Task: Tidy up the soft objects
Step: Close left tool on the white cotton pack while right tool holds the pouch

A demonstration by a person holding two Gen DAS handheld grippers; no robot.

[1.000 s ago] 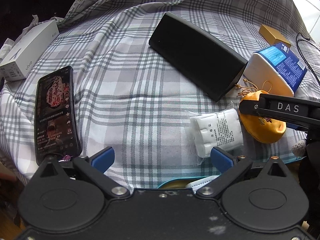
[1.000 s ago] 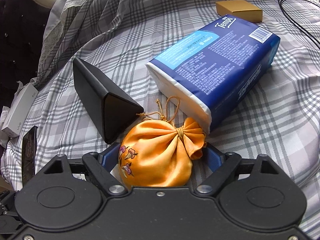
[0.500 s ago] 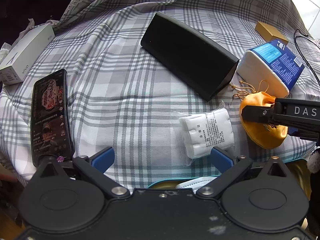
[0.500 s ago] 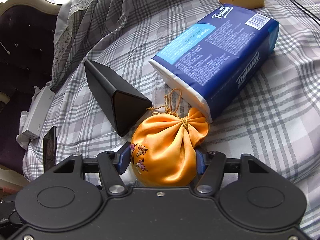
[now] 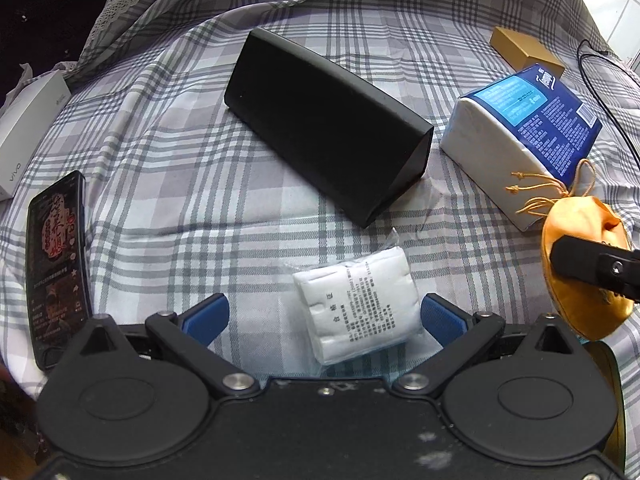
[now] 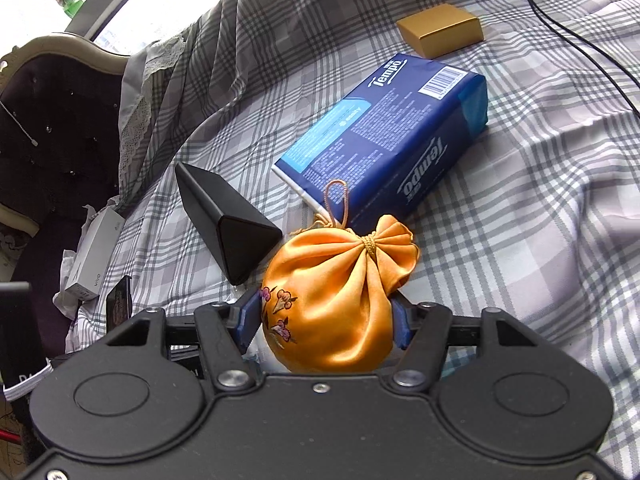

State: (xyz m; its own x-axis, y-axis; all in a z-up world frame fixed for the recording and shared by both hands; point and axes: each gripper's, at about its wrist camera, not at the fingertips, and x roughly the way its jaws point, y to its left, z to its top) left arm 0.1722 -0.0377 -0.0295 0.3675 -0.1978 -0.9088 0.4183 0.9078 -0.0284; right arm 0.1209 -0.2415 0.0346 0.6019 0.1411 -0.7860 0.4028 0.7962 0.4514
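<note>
Right tongs (image 6: 325, 325) around orange pouch (image 6: 336, 300)

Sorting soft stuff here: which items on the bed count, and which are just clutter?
Job: orange satin pouch (clamped in right hand-held gripper), white cotton pack, blue tissue pack.

Clutter: black triangular case, phone, gold box, white box, cable.

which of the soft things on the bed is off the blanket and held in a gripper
The orange satin drawstring pouch, pinched in the right gripper. The white cotton-pad packet and blue tissue pack lie on the plaid blanket.
</note>
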